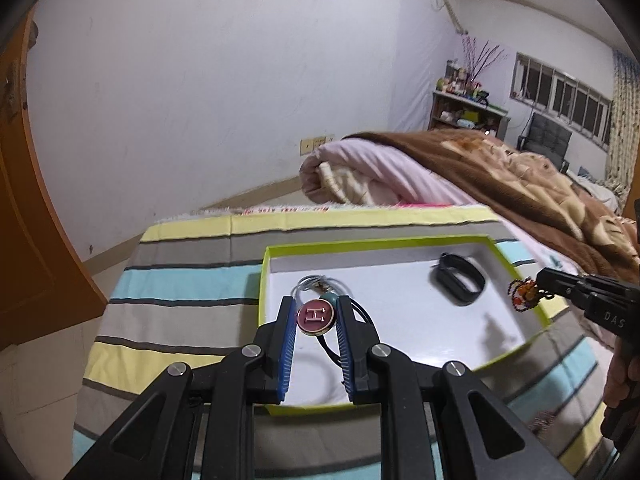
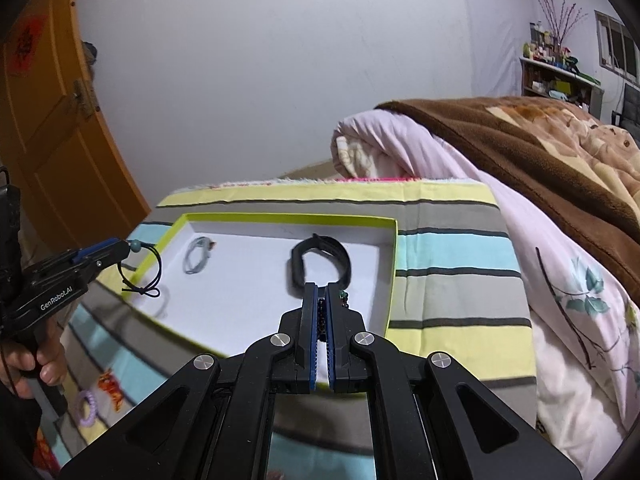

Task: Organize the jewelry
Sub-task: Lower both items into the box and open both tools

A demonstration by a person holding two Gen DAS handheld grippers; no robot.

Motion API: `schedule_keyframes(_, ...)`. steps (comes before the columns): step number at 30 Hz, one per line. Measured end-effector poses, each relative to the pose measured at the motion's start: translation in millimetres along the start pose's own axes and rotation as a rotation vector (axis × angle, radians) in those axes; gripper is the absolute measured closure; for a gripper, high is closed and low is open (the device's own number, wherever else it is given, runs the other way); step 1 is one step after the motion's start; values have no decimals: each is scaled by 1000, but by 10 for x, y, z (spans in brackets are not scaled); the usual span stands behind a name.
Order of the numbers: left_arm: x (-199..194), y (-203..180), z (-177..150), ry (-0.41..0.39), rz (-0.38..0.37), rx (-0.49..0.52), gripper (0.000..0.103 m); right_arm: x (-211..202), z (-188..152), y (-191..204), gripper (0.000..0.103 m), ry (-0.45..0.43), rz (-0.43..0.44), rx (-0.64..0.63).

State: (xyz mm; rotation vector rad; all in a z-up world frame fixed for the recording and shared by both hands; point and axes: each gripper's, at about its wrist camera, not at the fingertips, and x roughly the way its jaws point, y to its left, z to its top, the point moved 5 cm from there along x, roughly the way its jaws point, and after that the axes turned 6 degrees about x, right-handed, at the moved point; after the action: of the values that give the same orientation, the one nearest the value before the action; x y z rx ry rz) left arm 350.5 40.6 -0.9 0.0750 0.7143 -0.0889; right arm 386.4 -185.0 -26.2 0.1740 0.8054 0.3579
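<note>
Lime-green cardboard forms the low rim of a shallow box (image 1: 516, 264) with a smooth white floor; it lies on a striped cloth (image 1: 180, 284) of yellow, grey and light blue bands. Much of the white floor is bare, mostly in the middle and at the near side.

Left claw (image 1: 318, 312) is half closed on a round dark-red medallion (image 1: 315, 315) with a letter H and a gold edge. Its ribbed blue pads press on both sides, above the left part of the box. A thin black cord (image 2: 150, 270) hangs from it in a loop beside the left rim.

Right claw (image 2: 321, 312) is closed tight on a small beaded charm (image 1: 526, 294) with orange and dark beads, which hangs over the right rim.

Inside the box a black rubbery wristband (image 1: 460, 280) lies near the far right corner, and a thin pale grey bracelet (image 2: 197, 258) lies at the far left, well apart from it.

A lilac spiral ring (image 2: 86, 406) lies on the cloth outside the box.
</note>
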Motion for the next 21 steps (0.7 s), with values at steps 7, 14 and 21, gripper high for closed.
schedule_keyframes(7,323,71,-167,69,37,2,83,262,-44,-90,100,45,-25,14)
schedule_keyframes(14,407,114,-227,90,33,-17,83,302,-73,-183,100,70,-19,30)
schedule_keyframes(21,375,64,-248,105,-6,-26,82,187,-93,-176,87,56,-14,25)
